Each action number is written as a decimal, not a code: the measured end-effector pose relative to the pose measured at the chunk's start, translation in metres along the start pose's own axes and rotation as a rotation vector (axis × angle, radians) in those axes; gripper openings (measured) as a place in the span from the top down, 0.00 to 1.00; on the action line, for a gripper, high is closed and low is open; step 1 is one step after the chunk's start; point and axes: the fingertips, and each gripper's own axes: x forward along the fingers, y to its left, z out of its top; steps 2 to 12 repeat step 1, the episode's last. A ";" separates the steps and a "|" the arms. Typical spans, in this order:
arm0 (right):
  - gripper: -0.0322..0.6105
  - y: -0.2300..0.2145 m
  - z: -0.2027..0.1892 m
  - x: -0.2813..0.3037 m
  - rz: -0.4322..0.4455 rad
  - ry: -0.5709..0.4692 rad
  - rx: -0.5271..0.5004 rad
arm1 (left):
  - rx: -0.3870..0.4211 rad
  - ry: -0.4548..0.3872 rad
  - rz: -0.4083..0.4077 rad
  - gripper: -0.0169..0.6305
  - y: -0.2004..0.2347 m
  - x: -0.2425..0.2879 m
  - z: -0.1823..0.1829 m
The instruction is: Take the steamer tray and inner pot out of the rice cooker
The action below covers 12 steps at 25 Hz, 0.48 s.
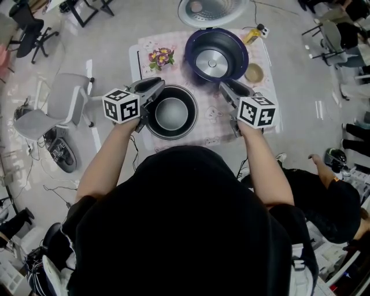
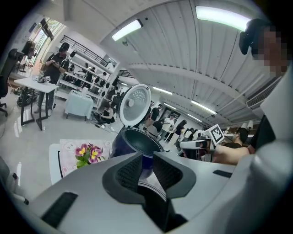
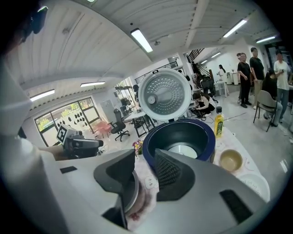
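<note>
The cloth-covered surface [image 1: 217, 124] carries everything. At its far side stands the rice cooker [image 1: 193, 49], its lid [image 1: 211, 10] tipped back. The cavity shows only the bare heating plate, so the cooker is already emptied. The inner pot [image 1: 171, 112] sits upright on the surface in front of the cooker, nearest the person and between the two tools. That placement looks deliberate, since it leaves the cooker's mouth clear.

The left gripper [image 2: 147, 160] is at the pot's left side. Its fingers [image 2: 130, 171] stand parted, and the pot's thin rim runs through the gap unpinched, so I judge the hold to be let go. The right gripper [image 3: 144, 160] hangs to the pot's right. Its fingers [image 3: 169, 171] are likewise released, with only cloth in the gap and the rim just beside the left one. I cannot pick out a steamer tray in any view.

Behind are a bunch of flowers [image 1: 161, 57], a small bowl [image 1: 253, 73] and a yellow bottle [image 1: 252, 36], all clear of the working space.
</note>
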 end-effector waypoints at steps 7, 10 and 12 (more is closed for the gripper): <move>0.73 -0.001 0.002 -0.002 -0.003 -0.006 -0.001 | 0.003 -0.001 0.001 0.83 -0.002 0.001 0.001; 0.73 -0.001 0.002 -0.002 -0.003 -0.006 -0.001 | 0.003 -0.001 0.001 0.83 -0.002 0.001 0.001; 0.73 -0.001 0.002 -0.002 -0.003 -0.006 -0.001 | 0.003 -0.001 0.001 0.83 -0.002 0.001 0.001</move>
